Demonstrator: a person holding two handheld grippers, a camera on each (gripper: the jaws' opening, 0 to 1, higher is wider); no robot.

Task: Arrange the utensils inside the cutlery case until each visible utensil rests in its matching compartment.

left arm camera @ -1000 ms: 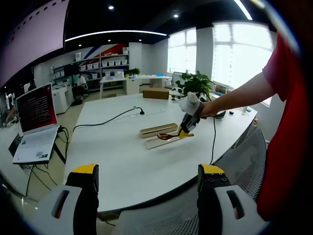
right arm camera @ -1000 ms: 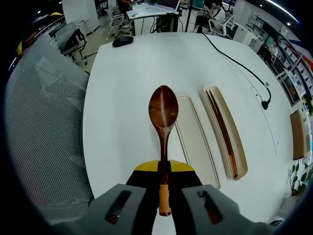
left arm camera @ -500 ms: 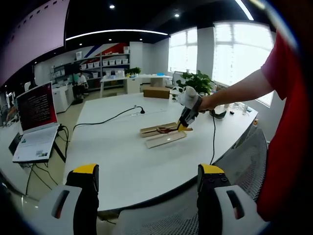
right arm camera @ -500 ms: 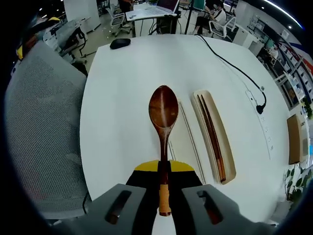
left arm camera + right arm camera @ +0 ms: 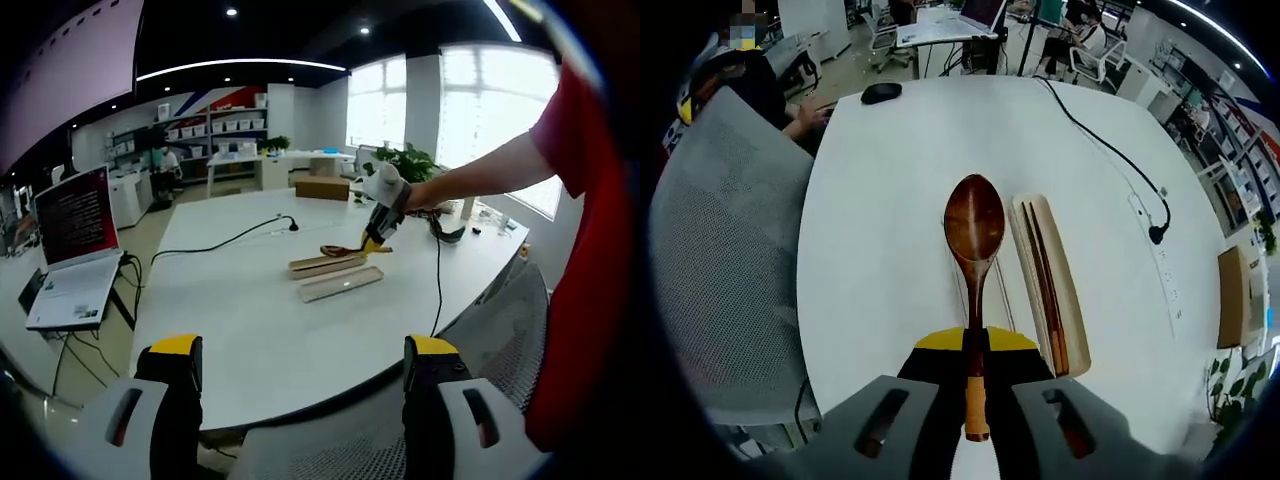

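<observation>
My right gripper [image 5: 975,365] is shut on the handle of a dark wooden spoon [image 5: 974,225], whose bowl points forward above the table. To the spoon's right lies the light wooden case tray [image 5: 1050,285] with a pair of dark chopsticks [image 5: 1043,275] in it. The flat case lid [image 5: 1003,298] lies under the spoon, mostly hidden. In the left gripper view the right gripper [image 5: 379,230] holds the spoon [image 5: 338,250] in the air over the tray [image 5: 325,264], with the lid [image 5: 340,284] in front. My left gripper [image 5: 303,350] is open and empty, far back at the table's near edge.
A black cable [image 5: 1108,150] runs across the white table [image 5: 890,200] to a power strip. A computer mouse [image 5: 881,93] lies at the far end, and a mesh chair [image 5: 710,250] stands to the left. A laptop [image 5: 70,240] and a cardboard box [image 5: 320,190] stand further off.
The right gripper has carried the spoon up and over toward the tray with the chopsticks, so the tray now lies close beside the spoon. The left gripper has stayed where it was.
</observation>
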